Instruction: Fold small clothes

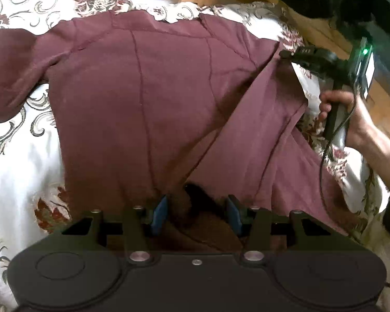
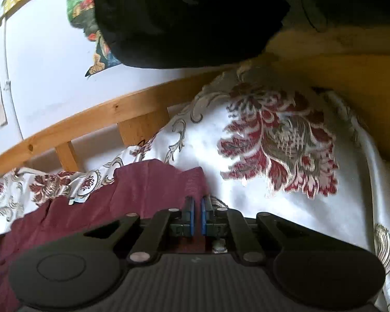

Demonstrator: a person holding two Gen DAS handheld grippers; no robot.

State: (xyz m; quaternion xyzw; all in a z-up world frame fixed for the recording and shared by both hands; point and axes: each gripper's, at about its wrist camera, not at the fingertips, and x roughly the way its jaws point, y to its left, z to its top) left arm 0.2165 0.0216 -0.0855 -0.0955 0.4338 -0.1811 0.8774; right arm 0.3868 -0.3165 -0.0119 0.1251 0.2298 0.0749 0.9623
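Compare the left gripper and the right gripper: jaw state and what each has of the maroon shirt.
The left gripper has its jaws apart, with shirt hem bunched between them, unpinched; the right gripper is nearly closed, pinching the maroon shirt by its side edge. Both have blue pads.

Close wrist views over shared shirt (image 1: 148, 98)
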